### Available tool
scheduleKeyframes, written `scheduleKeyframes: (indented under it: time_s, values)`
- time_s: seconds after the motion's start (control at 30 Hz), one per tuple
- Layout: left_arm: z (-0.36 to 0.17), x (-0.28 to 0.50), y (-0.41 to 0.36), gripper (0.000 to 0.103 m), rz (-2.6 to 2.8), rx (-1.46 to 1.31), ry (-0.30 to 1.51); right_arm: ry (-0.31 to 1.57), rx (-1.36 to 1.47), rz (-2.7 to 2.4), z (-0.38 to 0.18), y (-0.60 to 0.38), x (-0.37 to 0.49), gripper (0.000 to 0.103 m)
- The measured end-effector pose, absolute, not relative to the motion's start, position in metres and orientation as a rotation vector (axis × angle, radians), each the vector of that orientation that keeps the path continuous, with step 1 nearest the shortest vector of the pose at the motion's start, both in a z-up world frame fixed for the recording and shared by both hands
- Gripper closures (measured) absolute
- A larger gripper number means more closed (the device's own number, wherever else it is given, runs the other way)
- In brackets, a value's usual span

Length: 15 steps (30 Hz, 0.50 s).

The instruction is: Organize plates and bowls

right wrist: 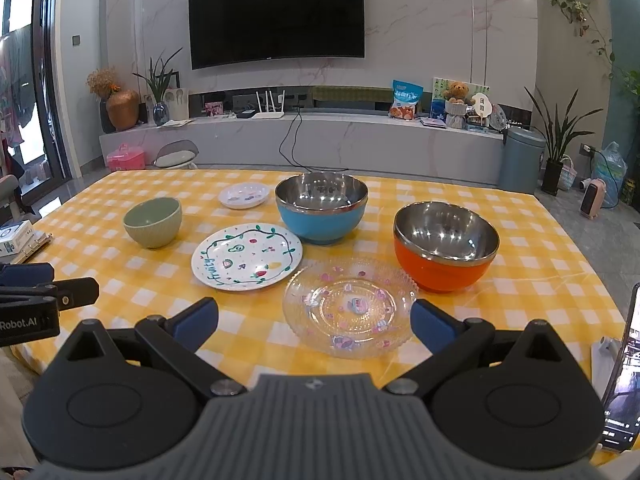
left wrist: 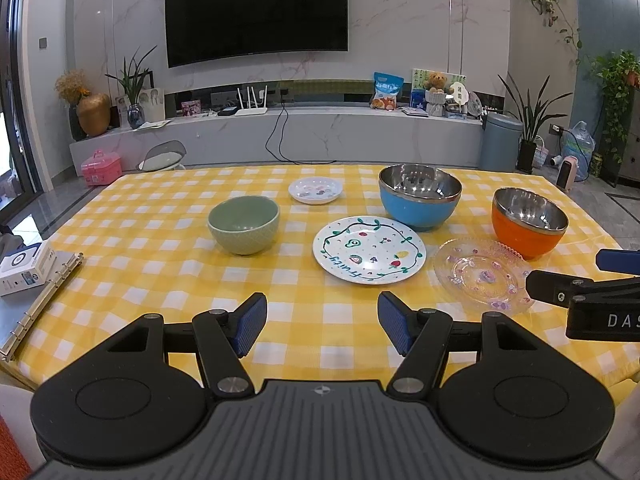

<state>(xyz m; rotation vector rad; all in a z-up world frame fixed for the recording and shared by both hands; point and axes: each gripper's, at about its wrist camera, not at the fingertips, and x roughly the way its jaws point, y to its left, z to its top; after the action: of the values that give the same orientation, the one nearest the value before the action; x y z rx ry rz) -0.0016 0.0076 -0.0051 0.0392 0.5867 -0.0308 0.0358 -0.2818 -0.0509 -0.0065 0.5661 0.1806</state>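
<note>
The left gripper (left wrist: 322, 326) hangs low over the near edge of the table, its two blue-padded fingers spread wide with nothing between them. The right gripper (right wrist: 314, 322) is level with it at the same edge, its fingers also set wide apart and empty; the clear glass plate (right wrist: 350, 308) lies on the cloth just ahead of them and shows in the gap between the two pads, though neither pad touches it. Each gripper shows at the edge of the other's view (only a black arm and a blue pad tip).

All the dishes stand apart on the yellow checked tablecloth (left wrist: 160, 248). Just left of the glass plate lies a white plate with painted fruit (right wrist: 247, 257), their rims close together. Behind the glass plate and to its right stands an orange bowl (right wrist: 446, 246) with a steel lining, its base near the plate's far rim. A blue bowl (right wrist: 321, 212), also lined with steel, sits behind the painted plate. A small white saucer (right wrist: 244, 195) lies further back, just left of the blue bowl. A green bowl (right wrist: 153, 222) stands alone to the left, well apart from the others.

At the table's left edge lie a ring binder (left wrist: 40, 304) and a small white box (left wrist: 24, 268).
</note>
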Motion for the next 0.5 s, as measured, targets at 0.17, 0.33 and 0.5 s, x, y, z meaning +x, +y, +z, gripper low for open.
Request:
scheduleKeyframes:
  time_s: [0.17,0.33,0.5]
  values:
    - [-0.006,-0.003,0.006,0.028,-0.031,0.037,0.59,0.573,-0.016,0.18,-0.05,-0.28,0.038,0.003]
    - [-0.01,-0.004,0.004,0.028,-0.036,0.031,0.599,0.582,-0.019,0.181,-0.051,-0.278,0.041,0.003]
    - [-0.007,0.007,0.006,0.028,-0.052,0.027,0.619,0.599,-0.005,0.19,-0.051,-0.275,0.047,0.003]
